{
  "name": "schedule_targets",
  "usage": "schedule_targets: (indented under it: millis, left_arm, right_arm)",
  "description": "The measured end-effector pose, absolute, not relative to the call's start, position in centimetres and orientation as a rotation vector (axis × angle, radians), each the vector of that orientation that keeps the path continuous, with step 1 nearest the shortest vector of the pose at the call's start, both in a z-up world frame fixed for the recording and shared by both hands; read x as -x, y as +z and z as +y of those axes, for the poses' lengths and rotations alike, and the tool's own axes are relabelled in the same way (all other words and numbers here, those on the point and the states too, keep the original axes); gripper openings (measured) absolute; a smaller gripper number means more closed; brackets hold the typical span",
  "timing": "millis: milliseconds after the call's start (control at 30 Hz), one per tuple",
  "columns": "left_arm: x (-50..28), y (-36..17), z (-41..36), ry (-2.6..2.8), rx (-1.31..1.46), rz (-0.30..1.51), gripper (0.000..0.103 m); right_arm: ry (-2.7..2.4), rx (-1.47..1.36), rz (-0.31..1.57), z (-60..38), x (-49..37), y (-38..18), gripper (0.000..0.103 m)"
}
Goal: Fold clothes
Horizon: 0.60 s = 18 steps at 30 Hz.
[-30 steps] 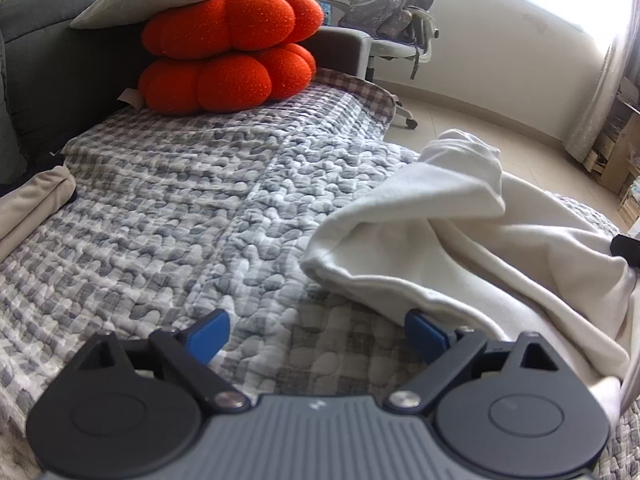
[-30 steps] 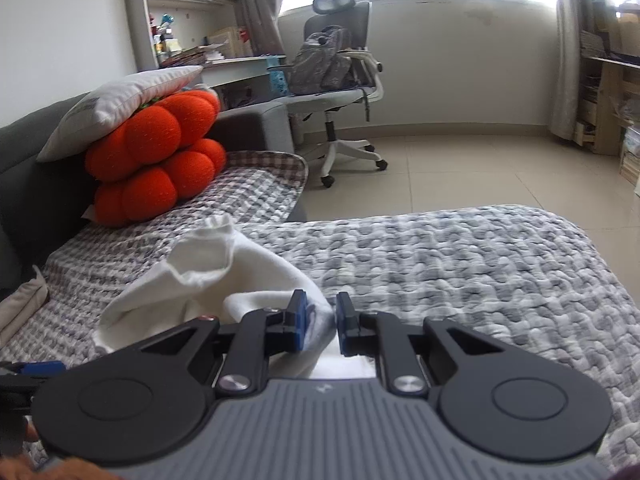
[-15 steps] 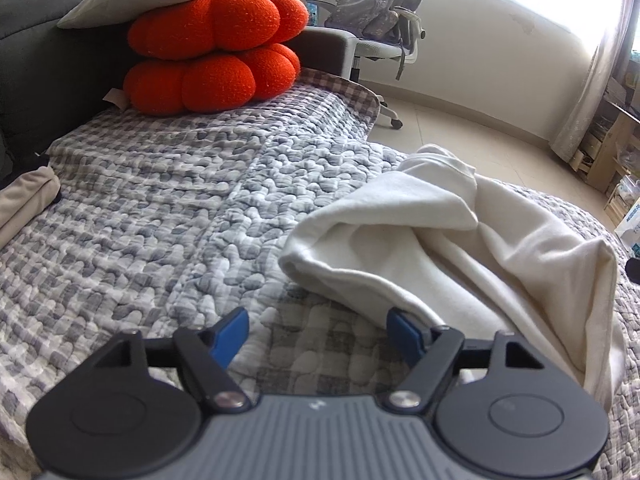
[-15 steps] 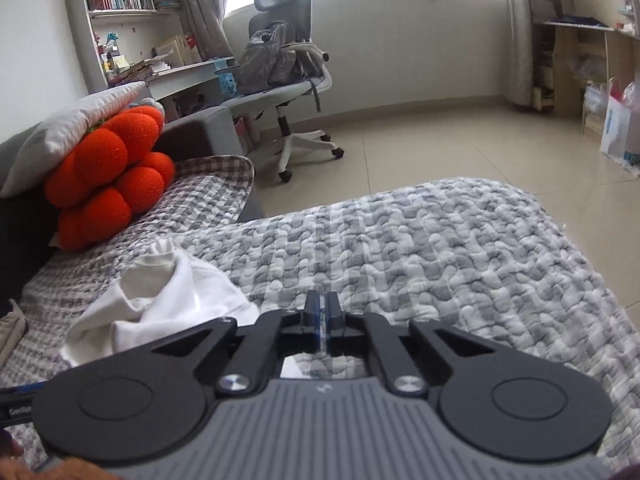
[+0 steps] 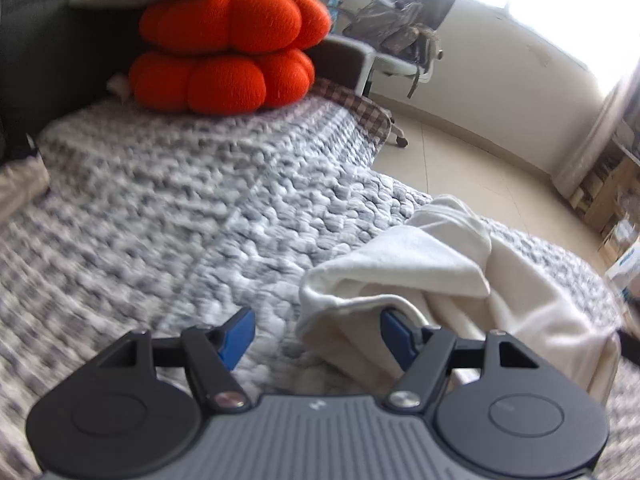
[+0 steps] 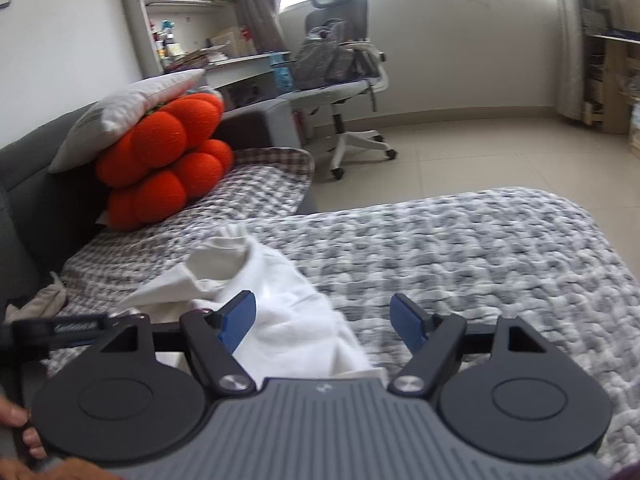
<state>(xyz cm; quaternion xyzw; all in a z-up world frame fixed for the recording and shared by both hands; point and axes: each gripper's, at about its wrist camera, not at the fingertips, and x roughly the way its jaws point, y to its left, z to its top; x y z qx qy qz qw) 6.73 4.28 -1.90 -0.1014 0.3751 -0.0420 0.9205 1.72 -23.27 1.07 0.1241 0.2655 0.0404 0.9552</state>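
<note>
A crumpled white garment (image 5: 420, 260) lies on the grey quilted blanket (image 5: 180, 208). My left gripper (image 5: 317, 336) is low over the blanket and its jaws are closing. The garment's near left edge lies between them, close to the right pad (image 5: 396, 336), and the pads are not pressing on it. In the right wrist view the same garment (image 6: 280, 292) spreads in front of my right gripper (image 6: 323, 322). Its jaws are opening, with cloth lying loose between them beside the left pad (image 6: 238, 320).
Two orange pumpkin cushions (image 6: 160, 160) under a white pillow (image 6: 128, 116) sit at the sofa's far end. A beige cloth (image 5: 20, 188) lies at the left. An office chair with a backpack (image 6: 340, 68) stands on the tiled floor beyond. A hand (image 6: 16, 432) shows at lower left.
My right gripper's jaws, shut half a second ago, have sprung wide apart. My left gripper's jaws have narrowed and moved right, so the garment's edge now lies between them.
</note>
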Motion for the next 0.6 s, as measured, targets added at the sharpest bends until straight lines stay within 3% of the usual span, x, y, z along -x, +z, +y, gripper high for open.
schedule_targets:
  millis: [100,267,333,367,400,433,467,600]
  left_arm:
    - [-7.8,-2.4,3.9,-0.085,0.249,0.798,0.063]
    - [-7.4,-3.1,3.1,-0.083,0.249,0.742,0.026]
    - [-7.0,-2.6,3.0,-0.056,0.238,0.706,0.015]
    - [-6.9,-2.4,3.1,-0.05,0.251,0.684,0.013]
    - [-6.7,-2.1,3.3,-0.044,0.264,0.663,0.009]
    - [-6.6,-1.7,3.6,-0.039,0.281,0.641,0.007]
    - [-6.5,-1.4,3.9,-0.034,0.298,0.62,0.007]
    - [-6.1,-0.1,4.7,-0.034,0.335,0.557,0.006]
  right_arm:
    - [0.126,-0.25,0.535,-22.1,-2.2,1.2,0.077]
    - [0.228,-0.257,0.571,-20.3,-2.6,1.0,0.074]
    - [0.257,-0.227,0.588,-19.5,-2.7,0.7,0.06]
    - [0.269,-0.21,0.6,-19.1,-2.8,0.5,0.041]
    - [0.269,-0.19,0.619,-18.8,-3.1,0.3,0.015]
    - [0.257,-0.177,0.629,-18.8,-3.1,0.0,0.005]
    - [0.228,-0.168,0.624,-18.9,-3.2,0.0,0.001]
    - [0.125,-0.171,0.543,-20.2,-2.8,0.8,0.0]
